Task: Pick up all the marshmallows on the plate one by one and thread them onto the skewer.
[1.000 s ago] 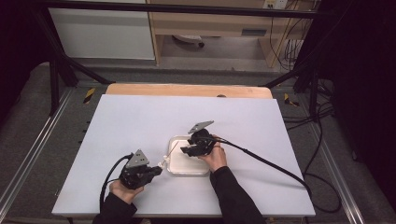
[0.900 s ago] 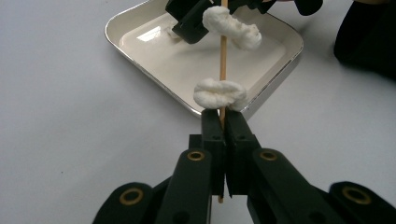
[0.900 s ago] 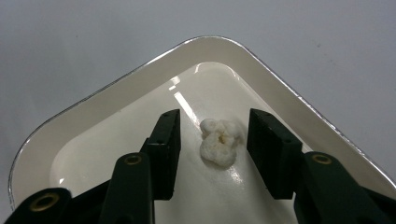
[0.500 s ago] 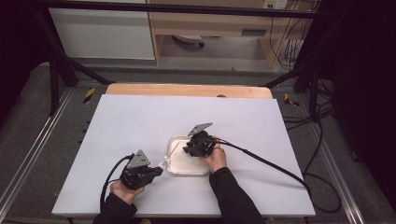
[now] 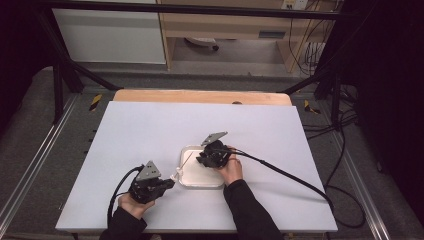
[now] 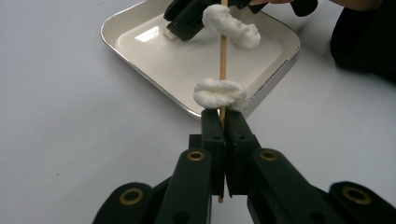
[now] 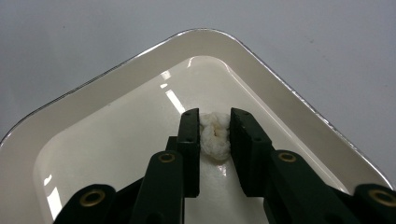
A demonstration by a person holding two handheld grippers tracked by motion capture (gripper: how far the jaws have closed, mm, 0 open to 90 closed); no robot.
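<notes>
My left gripper (image 6: 223,116) (image 5: 172,181) is shut on a thin wooden skewer (image 6: 223,60) that reaches out over a white square tray (image 6: 149,81) (image 5: 200,184). Two white fluffy pieces are threaded on the skewer, one just past the jaws (image 6: 219,92) and one farther up (image 6: 231,25). My right gripper (image 7: 215,116) (image 5: 199,161) points down into the tray (image 7: 116,79). Its jaws have just been closing and now press on a loose white fluffy piece (image 7: 215,137) lying on the tray floor. In the left gripper view the right gripper (image 6: 187,21) shows at the tray's far side.
The tray sits near the front middle of a white tabletop (image 5: 150,130), with a wooden strip (image 5: 200,96) along its far edge. A cable (image 5: 285,175) trails from the right gripper across the table to the right.
The right gripper's top plate has sunk slightly toward the tray. The left gripper and the skewer have kept still.
</notes>
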